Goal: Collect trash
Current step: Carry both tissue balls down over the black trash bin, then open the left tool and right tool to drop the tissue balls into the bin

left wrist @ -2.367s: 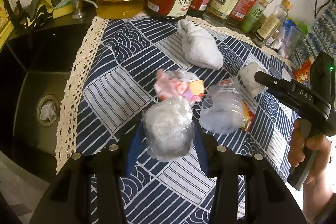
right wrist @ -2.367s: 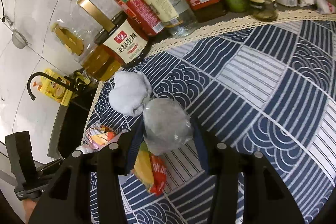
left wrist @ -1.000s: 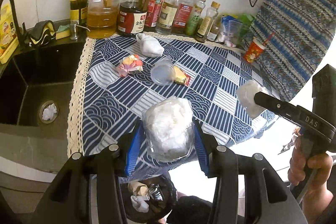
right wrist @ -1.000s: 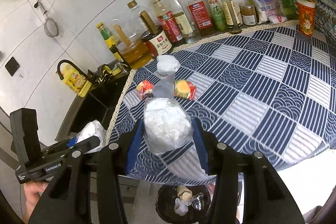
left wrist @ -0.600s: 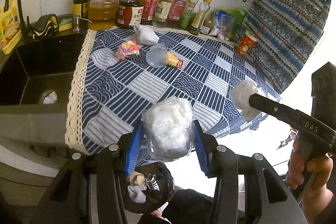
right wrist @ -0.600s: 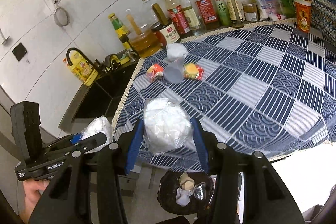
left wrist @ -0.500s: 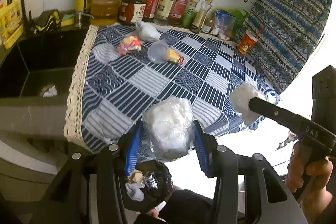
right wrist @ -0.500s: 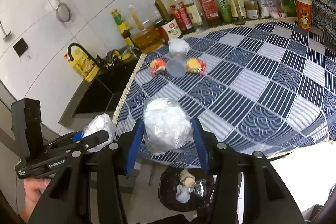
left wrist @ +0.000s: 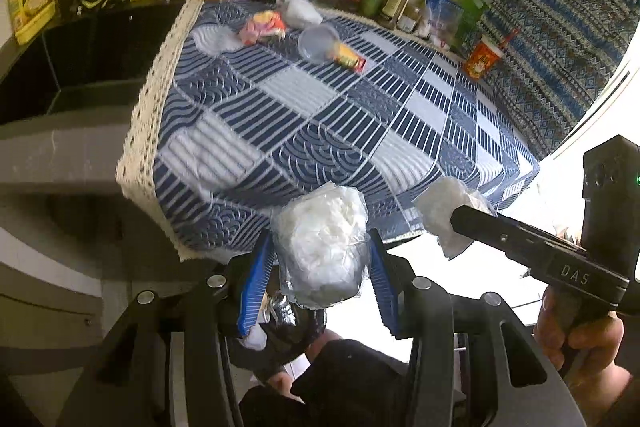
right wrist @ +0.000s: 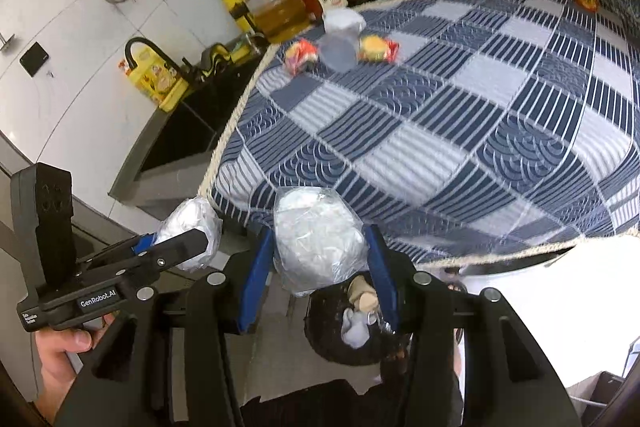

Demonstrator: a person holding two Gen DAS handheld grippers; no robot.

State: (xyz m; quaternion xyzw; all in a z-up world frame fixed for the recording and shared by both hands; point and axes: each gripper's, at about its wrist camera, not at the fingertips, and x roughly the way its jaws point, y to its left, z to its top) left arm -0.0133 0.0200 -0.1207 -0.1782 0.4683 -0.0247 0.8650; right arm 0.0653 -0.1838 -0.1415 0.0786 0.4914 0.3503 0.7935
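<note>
I see my left claw (left wrist: pixel 322 257) and right claw (right wrist: pixel 320 251) each gripping a plastic-wrapped wad (left wrist: pixel 320 247) (right wrist: pixel 316 239), bin (right wrist: pixel 352 339) at six o'clock.

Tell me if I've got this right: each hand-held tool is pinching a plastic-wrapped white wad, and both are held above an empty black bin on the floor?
Nearly. The black bin isn't empty: the right wrist view shows trash already in it. The left gripper and right gripper do each pinch a wad, above it.
</note>
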